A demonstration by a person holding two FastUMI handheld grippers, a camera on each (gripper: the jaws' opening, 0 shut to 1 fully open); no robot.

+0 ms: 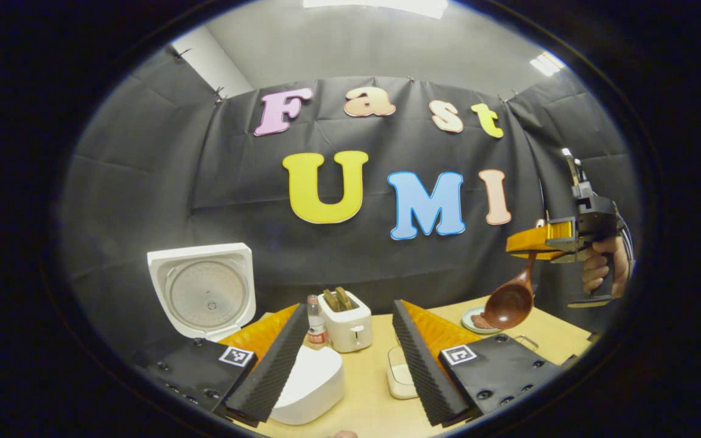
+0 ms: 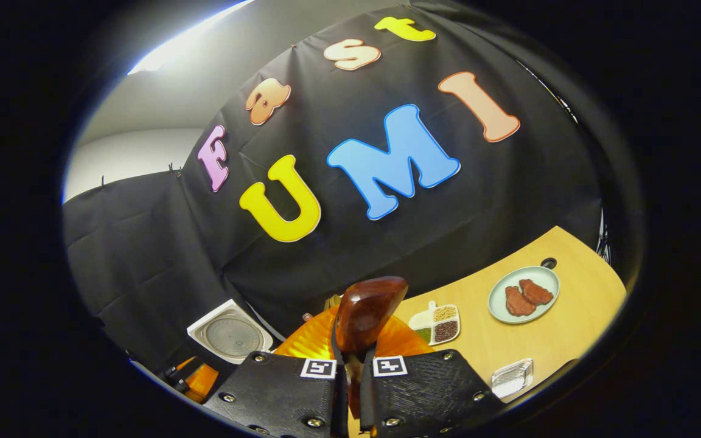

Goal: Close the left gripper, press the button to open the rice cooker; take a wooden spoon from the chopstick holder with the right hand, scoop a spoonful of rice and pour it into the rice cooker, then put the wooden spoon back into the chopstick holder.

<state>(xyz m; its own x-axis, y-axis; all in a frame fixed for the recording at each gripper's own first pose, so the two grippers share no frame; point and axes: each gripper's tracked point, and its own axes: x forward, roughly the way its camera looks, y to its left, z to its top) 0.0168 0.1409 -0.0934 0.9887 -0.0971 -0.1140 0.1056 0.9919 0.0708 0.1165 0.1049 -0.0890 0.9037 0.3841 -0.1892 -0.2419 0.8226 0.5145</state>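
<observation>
The white rice cooker (image 1: 308, 383) stands at the left of the table with its lid (image 1: 201, 292) up; the lid (image 2: 229, 334) also appears low on the left in the right gripper view. My left gripper (image 1: 348, 307) is open, its fingers spread wide above the table with nothing between them. Off to the right and high above the table, my right gripper (image 1: 536, 243) is shut on the handle of the wooden spoon (image 1: 512, 301), whose bowl hangs down over the plate. In the right gripper view the spoon (image 2: 366, 313) sticks out from between the shut fingers of the right gripper (image 2: 353, 359).
A white toaster (image 1: 344, 319) and a small bottle (image 1: 316, 322) stand behind the cooker. A plate of meat (image 2: 524, 295), a divided tray of grains (image 2: 439, 322) and a clear dish (image 2: 512, 377) lie on the wooden table (image 2: 582, 304). A hand (image 1: 600, 267) holds the right gripper.
</observation>
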